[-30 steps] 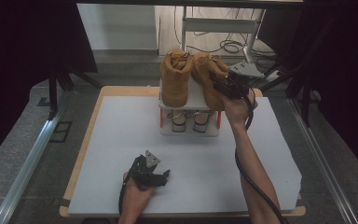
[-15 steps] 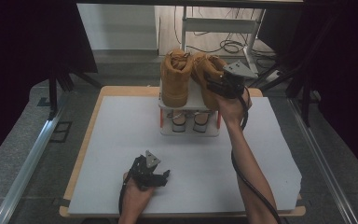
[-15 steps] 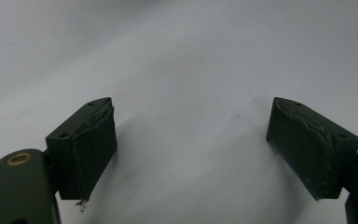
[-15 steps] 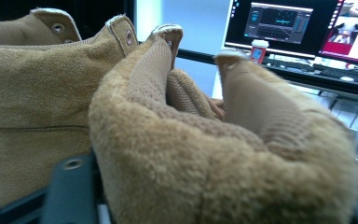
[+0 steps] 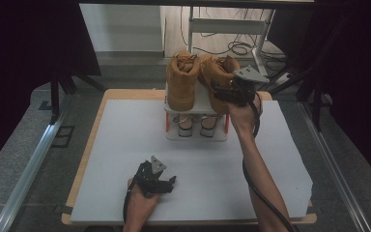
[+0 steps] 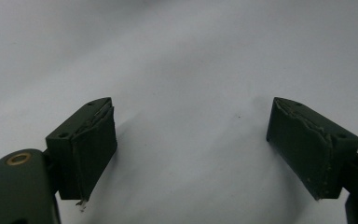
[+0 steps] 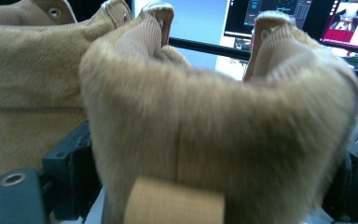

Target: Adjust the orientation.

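Two tan boots stand on top of a small white rack at the far middle of the table. The left boot is upright. The right boot leans, and my right gripper is shut on its heel collar from the near side. In the right gripper view the padded collar of the right boot fills the gap between the jaws of my right gripper. My left gripper rests near the table's front edge. Its jaws are open over bare white table in the left gripper view.
The rack's lower shelf holds another pair of shoes. The white table top has a wooden rim. A metal rail runs along the left side. Cables and a stand lie beyond the table. A monitor glows behind the boots.
My right gripper has shifted slightly left at the right boot's heel, and the boot has moved a little with it. The left gripper has stayed put.
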### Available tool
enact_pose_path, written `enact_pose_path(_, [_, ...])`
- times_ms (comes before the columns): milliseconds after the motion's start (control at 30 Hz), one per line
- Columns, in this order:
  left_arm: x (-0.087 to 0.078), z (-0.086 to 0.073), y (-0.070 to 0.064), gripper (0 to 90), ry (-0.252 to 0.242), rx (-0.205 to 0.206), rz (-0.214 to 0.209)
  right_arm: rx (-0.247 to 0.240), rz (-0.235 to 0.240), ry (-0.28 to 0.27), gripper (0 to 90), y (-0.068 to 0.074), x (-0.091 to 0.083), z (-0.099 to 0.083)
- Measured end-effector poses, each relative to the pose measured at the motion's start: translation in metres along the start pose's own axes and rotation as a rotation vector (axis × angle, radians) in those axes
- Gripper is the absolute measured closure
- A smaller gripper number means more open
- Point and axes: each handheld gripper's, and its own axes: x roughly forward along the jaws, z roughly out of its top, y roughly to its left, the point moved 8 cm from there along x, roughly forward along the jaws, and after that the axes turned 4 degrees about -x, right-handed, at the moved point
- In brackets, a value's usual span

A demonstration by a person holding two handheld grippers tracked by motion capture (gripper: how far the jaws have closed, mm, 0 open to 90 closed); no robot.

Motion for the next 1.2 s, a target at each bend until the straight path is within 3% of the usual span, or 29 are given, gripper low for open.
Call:
enact_pose_path(667, [0.000,0.000,0.000,15.7,-0.001,-0.001,0.001,-0.026,0.014,0.021,14.2,0.004,-0.027,-0.025])
enact_pose_path(900, [0.000,0.000,0.000,15.7,0.003,0.001,0.002,-0.007,0.028,0.044,23.7,0.004,-0.038,-0.036])
enact_pose_path(1200, [0.000,0.000,0.000,15.7,0.005,0.000,0.000,0.050,0.090,0.032,45.9,-0.001,-0.059,-0.044])
